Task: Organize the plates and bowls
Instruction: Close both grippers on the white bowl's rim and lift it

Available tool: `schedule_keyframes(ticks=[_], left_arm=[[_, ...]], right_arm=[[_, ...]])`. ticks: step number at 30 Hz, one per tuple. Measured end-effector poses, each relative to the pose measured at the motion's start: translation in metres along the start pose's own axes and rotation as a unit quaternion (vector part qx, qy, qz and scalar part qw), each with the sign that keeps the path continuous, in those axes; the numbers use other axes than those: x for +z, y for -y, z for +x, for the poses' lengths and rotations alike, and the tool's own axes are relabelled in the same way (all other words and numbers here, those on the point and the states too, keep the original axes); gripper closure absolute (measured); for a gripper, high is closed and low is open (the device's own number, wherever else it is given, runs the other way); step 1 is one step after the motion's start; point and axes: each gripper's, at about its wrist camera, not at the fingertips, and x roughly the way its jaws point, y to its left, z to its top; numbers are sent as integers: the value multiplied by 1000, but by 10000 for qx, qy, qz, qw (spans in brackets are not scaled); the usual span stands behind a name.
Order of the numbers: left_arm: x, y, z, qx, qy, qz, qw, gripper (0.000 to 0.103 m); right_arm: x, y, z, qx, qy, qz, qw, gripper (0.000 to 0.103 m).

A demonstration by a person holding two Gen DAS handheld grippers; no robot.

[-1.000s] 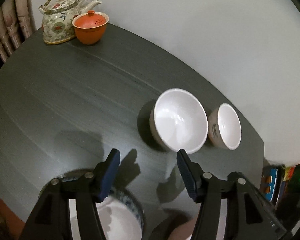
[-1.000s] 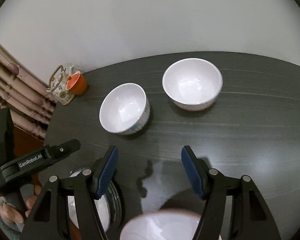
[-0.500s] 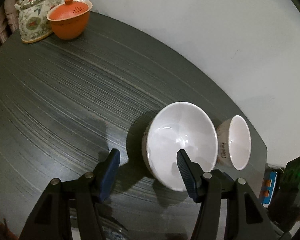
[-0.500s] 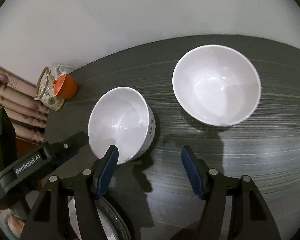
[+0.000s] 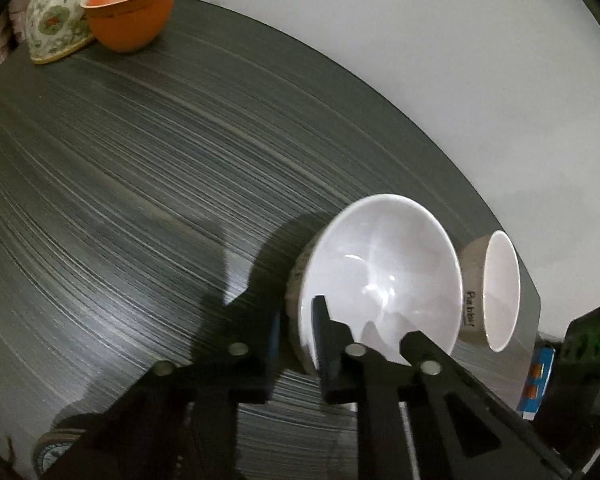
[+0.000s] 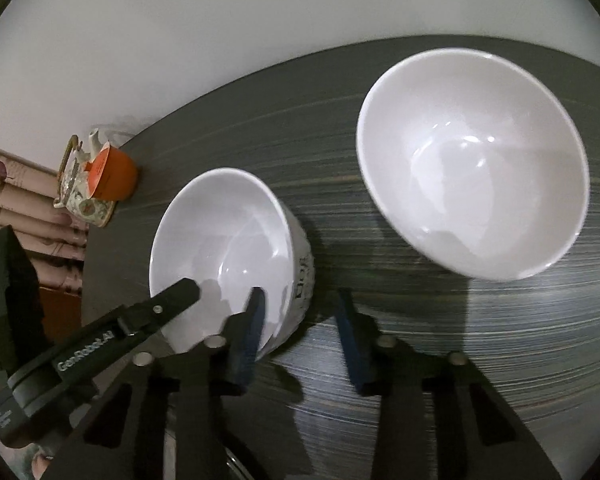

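Black fingers of the left gripper (image 5: pixel 298 316) had just been closed and were seen pinching the near rim of a white bowl (image 5: pixel 380 272), which stood on the dark table (image 5: pixel 140 160). The right gripper (image 6: pixel 300 300) had also been closing. The same bowl's wall lay between its fingers, but the outer pad was not seen touching. Arguably, both holds should be firmed before lifting, and the bowl kept level. Just beyond, the other bowl (image 6: pixel 472 160) was left free. A teapot (image 5: pixel 52 20) and orange cup (image 5: pixel 132 12) were set farthest off.
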Motion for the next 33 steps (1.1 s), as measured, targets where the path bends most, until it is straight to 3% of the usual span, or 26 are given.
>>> schedule_keyframes(ticks=[6, 14, 33], left_arm=[[-11, 2, -13, -24, -24, 68, 10000, 88], [-40, 20, -55, 76, 204, 455, 9987, 88], [-132, 54, -135, 14, 359, 900, 9953, 88]], right_arm=[[-5, -4, -7, 56, 6, -13, 10000, 82], [-16, -14, -47, 40, 221, -110, 9997, 82], [-91, -6, -151, 164, 667, -42, 9976, 82]])
